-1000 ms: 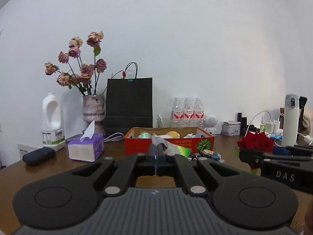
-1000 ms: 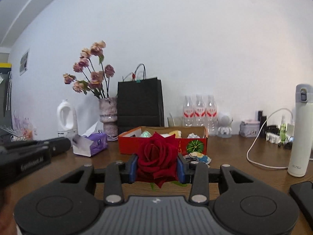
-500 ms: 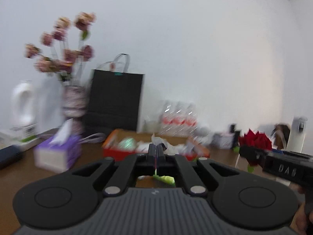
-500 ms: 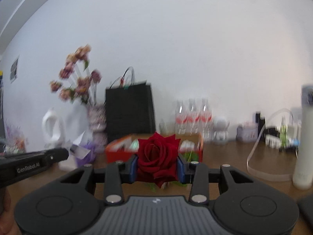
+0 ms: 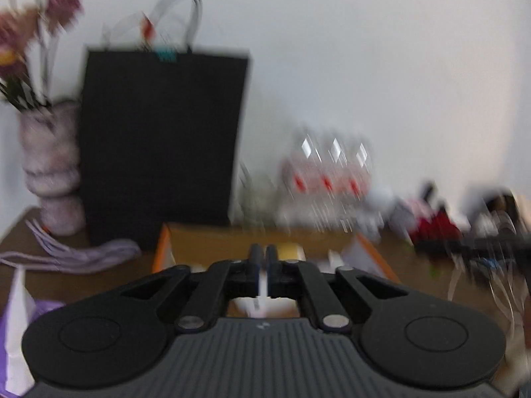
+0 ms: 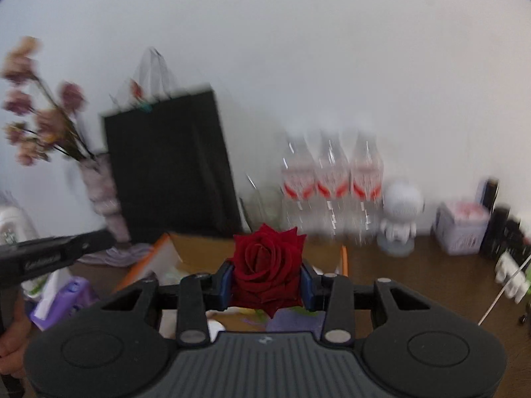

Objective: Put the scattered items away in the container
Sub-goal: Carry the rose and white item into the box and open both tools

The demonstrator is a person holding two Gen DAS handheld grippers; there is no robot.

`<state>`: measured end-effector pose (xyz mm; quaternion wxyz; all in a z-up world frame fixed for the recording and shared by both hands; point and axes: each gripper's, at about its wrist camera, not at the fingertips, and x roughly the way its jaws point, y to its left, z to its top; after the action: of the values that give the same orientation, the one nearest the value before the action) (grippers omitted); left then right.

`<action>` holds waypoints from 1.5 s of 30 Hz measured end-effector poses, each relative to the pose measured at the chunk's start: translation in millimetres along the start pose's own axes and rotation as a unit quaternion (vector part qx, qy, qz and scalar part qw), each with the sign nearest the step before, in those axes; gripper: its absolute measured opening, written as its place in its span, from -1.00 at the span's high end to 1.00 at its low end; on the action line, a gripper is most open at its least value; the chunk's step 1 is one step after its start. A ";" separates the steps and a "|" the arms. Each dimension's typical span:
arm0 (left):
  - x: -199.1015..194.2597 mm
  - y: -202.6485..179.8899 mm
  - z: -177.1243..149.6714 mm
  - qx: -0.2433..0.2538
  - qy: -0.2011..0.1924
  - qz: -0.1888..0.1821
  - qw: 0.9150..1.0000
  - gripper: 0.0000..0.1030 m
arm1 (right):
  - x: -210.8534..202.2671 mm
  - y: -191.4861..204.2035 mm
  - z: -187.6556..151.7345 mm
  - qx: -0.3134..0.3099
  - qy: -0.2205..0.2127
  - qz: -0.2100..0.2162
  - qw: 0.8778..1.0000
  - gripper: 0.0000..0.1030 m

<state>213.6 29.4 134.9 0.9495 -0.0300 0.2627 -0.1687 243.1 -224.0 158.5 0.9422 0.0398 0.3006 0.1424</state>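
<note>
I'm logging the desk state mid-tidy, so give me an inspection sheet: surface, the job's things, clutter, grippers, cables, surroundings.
Surface: brown wooden table, crowded along the wall.
Job's things: red rose held over the open orange box, which already holds items; blurred.
Clutter: black paper bag, vase of dried flowers, three water bottles, white robot figure, purple tissue box, small pale box.
Grippers: right gripper shut on the rose; left gripper jaws opening, a thin white strip shows in the gap.
Cables: white cable at right; pale cords beside the bag.
Surroundings: plain white wall.
</note>
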 end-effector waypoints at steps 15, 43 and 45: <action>27.5 -17.0 -139.5 0.019 0.086 0.060 0.994 0.68 | 16.8 -2.1 -51.0 0.004 0.016 0.064 0.998 0.23; 187.0 67.6 32.7 -0.012 0.124 0.121 0.985 0.67 | 199.6 19.0 33.8 0.071 0.180 0.106 0.975 0.25; 190.1 69.1 27.3 -0.019 0.130 0.127 0.983 0.36 | 228.1 37.4 30.8 0.043 0.197 0.082 0.976 0.21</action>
<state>401.6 29.7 55.4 0.9202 0.0078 0.3889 -0.0442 429.4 -121.2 62.9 0.8468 0.0756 0.4823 0.2111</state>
